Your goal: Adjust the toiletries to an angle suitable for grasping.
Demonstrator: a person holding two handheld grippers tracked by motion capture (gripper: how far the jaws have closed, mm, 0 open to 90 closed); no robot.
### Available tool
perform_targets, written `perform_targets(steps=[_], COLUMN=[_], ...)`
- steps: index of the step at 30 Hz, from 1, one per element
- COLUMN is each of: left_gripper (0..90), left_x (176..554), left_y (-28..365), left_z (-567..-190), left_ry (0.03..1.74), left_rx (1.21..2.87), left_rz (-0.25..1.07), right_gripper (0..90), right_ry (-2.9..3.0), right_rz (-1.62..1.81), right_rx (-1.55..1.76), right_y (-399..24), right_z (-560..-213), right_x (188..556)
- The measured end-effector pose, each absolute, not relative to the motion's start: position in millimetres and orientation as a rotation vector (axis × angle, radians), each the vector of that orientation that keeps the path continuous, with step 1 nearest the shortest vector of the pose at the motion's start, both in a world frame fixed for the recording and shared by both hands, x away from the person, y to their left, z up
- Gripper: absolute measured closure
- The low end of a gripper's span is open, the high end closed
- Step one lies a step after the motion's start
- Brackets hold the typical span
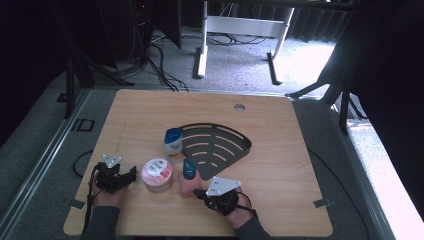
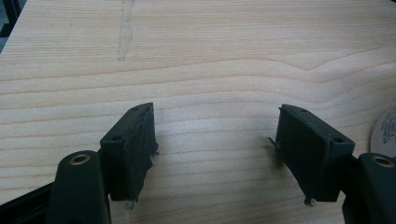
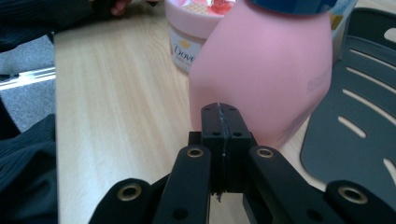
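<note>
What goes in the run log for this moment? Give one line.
left gripper: jaws open, empty | right gripper: jaws shut, at pink bottle | shelf tray: empty

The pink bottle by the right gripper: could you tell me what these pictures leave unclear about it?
- Pink bottle, right gripper view: cap cut off by the top edge; side print blurred.
- Contact with the right gripper: its shut jaws hide the gap, so touching or apart is uncertain.
- High view: bottle too small to read.

A white bottle with a blue cap (image 1: 173,143) stood upright at the left edge of a black slotted corner shelf (image 1: 220,145) on the wooden table (image 1: 280,165).
</note>
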State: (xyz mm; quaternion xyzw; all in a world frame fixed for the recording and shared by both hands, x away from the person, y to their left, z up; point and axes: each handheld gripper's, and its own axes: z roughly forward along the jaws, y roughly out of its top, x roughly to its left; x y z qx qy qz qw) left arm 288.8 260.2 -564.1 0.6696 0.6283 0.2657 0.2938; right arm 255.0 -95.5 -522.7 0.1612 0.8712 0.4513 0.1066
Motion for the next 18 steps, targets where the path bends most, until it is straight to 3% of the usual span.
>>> perform_targets(steps=[10, 14, 18], left_gripper=[31.7, 46.2, 71.6], left_x=[288, 287, 288], left_y=[261, 262, 264], left_z=[-563, -562, -558], left_ry=[1.664, 1.650, 1.614], left_rx=[1.788, 1.801, 1.834], left_rz=[0.704, 0.694, 0.651], right_gripper=[90.0, 90.0, 90.0], right_ry=[2.557, 2.546, 2.537], right_rz=[1.325, 1.319, 1.340], right_rx=[0.472, 0.487, 0.507], right_y=[-80, -81, -81], right_z=[-523, -523, -524], right_x=[280, 288, 295])
